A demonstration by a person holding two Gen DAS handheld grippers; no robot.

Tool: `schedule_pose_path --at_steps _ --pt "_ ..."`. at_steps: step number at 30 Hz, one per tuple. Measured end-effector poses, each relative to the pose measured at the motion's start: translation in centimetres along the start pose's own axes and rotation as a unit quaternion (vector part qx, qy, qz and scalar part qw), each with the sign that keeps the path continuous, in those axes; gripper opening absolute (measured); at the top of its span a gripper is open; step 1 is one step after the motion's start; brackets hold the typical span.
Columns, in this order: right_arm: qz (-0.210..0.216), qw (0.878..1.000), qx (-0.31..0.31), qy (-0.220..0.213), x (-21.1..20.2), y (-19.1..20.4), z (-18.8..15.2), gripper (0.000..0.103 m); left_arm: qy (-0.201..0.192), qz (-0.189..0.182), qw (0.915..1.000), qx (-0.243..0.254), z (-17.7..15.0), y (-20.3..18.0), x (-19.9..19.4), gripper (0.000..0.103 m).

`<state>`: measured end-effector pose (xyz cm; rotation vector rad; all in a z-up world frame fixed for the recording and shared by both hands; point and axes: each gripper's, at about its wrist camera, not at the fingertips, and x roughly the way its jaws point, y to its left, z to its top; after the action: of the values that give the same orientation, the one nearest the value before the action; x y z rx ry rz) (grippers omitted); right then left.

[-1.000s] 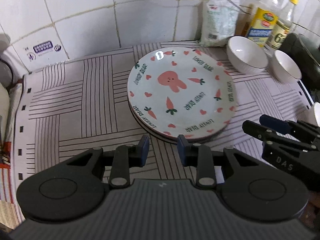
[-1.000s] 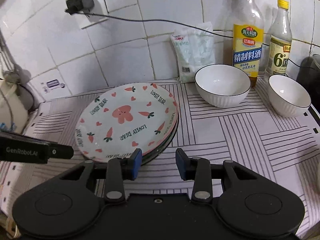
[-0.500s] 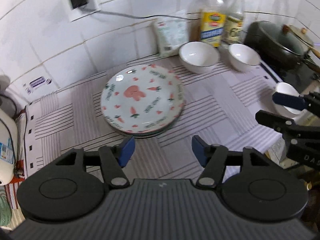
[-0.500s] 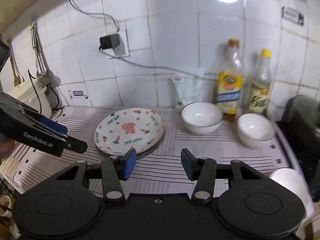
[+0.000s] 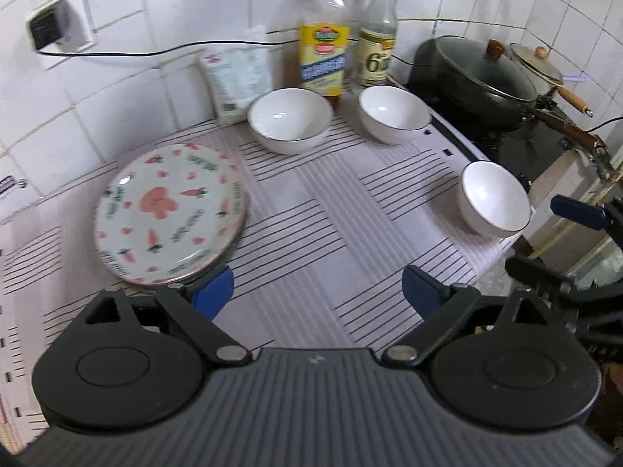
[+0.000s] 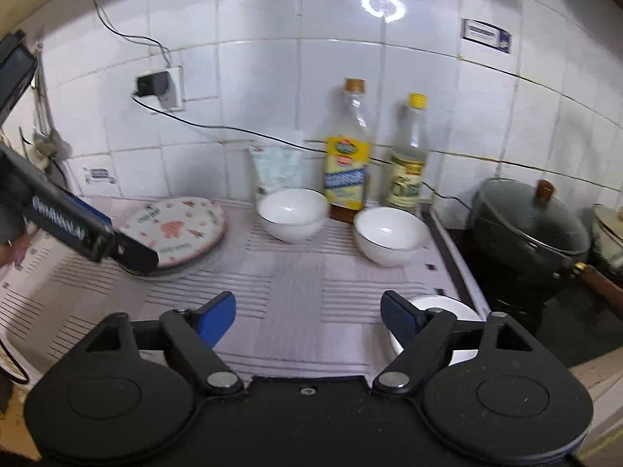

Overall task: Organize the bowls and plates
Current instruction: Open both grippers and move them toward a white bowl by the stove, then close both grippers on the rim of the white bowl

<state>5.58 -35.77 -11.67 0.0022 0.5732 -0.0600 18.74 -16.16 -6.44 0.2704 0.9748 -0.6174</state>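
A stack of plates, the top one printed with a pink rabbit and carrots, lies on the striped mat at the left; the right wrist view shows the stack too. Three white bowls stand apart: one by the bottles, one to its right, one near the mat's front right corner. My left gripper hovers above bare mat, its jaws opening wide with nothing between them. My right gripper is likewise opening and empty; its right finger covers part of the nearest bowl.
Two bottles and a white packet stand against the tiled wall. A lidded dark pot and a second pan sit on the stove to the right. A cable runs from a wall socket.
Both grippers have pulled back and risen away from the plate stack, and both have opened from nearly shut to wide. The bowls, bottles and stove have come into view.
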Motion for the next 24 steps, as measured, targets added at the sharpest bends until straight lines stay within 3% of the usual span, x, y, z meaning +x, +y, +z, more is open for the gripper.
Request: schedule_pose_path --at_steps 5,10,14,20,24 --pt "-0.028 0.999 0.004 0.024 1.9 -2.7 -3.1 0.093 0.002 -0.028 0.9996 0.009 0.4 -2.9 3.2 0.098" --pt "-0.045 0.997 0.061 0.032 4.7 -5.8 -6.5 0.093 0.003 -0.058 0.9983 0.002 0.7 -5.8 7.2 0.098" --pt "-0.058 0.996 0.063 0.032 7.0 -7.1 -9.0 0.093 -0.016 -0.079 0.9966 -0.014 1.0 -8.0 10.4 0.099" --pt "-0.078 0.994 0.078 0.006 9.3 -8.6 -11.0 0.093 -0.009 -0.125 0.9915 -0.032 1.8 -11.1 14.7 0.097" --pt "-0.076 0.995 0.069 -0.013 10.6 -8.4 -11.5 0.093 0.013 -0.125 0.9902 -0.061 2.0 -12.3 17.3 0.096"
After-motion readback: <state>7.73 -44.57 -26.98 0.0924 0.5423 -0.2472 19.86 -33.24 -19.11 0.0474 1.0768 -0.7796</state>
